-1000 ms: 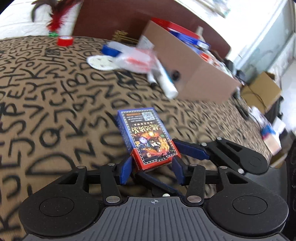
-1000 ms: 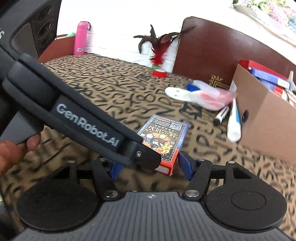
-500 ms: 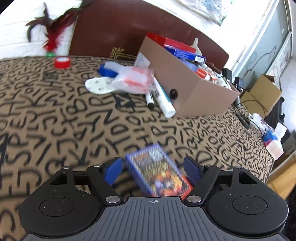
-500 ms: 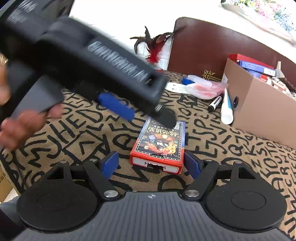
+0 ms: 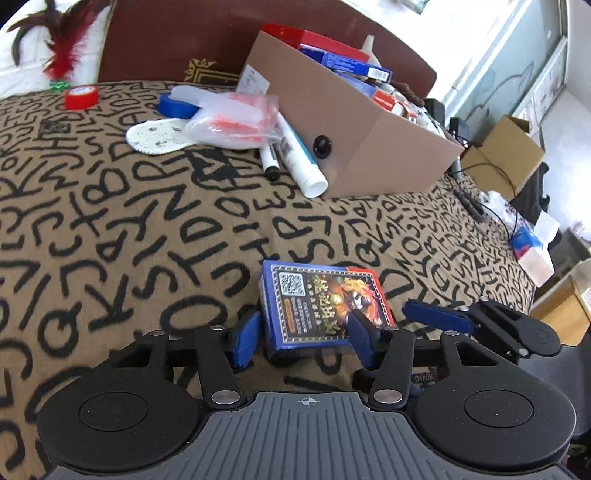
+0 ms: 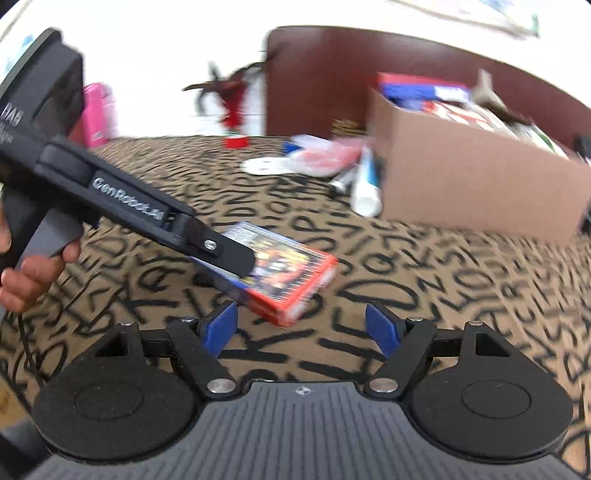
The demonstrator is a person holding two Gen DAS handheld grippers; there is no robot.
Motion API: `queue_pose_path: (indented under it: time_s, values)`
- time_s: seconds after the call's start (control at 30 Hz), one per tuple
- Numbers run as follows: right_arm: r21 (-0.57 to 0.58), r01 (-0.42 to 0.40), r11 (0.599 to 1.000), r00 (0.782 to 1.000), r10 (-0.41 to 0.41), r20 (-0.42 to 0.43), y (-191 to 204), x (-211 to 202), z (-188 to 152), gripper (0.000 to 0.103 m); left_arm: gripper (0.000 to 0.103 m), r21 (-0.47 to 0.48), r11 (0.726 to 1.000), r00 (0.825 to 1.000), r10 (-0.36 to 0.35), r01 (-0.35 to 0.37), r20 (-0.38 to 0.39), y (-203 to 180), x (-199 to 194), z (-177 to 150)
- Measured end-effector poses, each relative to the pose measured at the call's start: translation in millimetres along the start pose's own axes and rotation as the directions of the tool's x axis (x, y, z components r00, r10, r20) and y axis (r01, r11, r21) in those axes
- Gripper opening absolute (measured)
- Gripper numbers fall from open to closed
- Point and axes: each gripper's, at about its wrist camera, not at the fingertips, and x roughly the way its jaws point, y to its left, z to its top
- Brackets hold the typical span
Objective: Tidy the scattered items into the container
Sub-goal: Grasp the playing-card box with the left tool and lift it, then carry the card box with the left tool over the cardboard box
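Observation:
A blue and red card box point(image 5: 321, 304) sits between the blue pads of my left gripper point(image 5: 304, 338), which is shut on it and holds it just above the patterned cloth. The right wrist view shows the same card box point(image 6: 291, 273) held by the left gripper point(image 6: 225, 254). My right gripper point(image 6: 303, 328) is open and empty, just in front of the box. The cardboard container point(image 5: 354, 147) stands at the far side, full of boxes; it also shows in the right wrist view point(image 6: 461, 184).
Beside the container lie a white tube point(image 5: 301, 158), a black marker point(image 5: 269, 162), a plastic bag with red contents point(image 5: 236, 118), a white insole point(image 5: 155, 136), blue tape point(image 5: 177, 105) and red tape point(image 5: 81, 98). A dark headboard point(image 5: 184, 33) stands behind.
The right gripper let go of the card box and opened wide. The left gripper closed on the box and now holds it, turned sideways and lifted slightly.

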Motion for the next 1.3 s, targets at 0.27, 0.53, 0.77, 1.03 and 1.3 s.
queue_pose_path:
  time_s: [0.27, 0.53, 0.77, 1.03, 1.3]
  values:
    - [-0.069, -0.052, 0.996, 0.999, 0.051, -0.017, 18, 10, 3, 0.068, 0.073, -0.043, 0.999, 1.0, 0.009, -0.009, 0.005, 5, 5, 11]
    - [-0.037, -0.064, 0.997, 0.998, 0.063, -0.027, 7, 18, 5, 0.073, 0.074, 0.029, 0.999, 1.0, 0.028, -0.028, 0.014, -6, 13, 6]
    - [-0.013, -0.075, 0.997, 0.997, 0.075, -0.02, 12, 17, 7, 0.069, 0.072, 0.057, 0.997, 0.998, 0.059, -0.06, 0.028, -23, 5, 5]
    - [-0.003, -0.032, 0.999, 0.995, 0.032, 0.092, -15, -18, 31, 0.069, 0.072, 0.125, 0.992, 0.989, 0.006, -0.024, 0.147, -71, -9, 46]
    - [-0.01, 0.063, 0.998, 0.967, -0.058, 0.249, -73, -43, 76, 0.069, 0.074, 0.23, 0.973, 0.965, -0.053, -0.008, 0.255, -134, 2, 115]
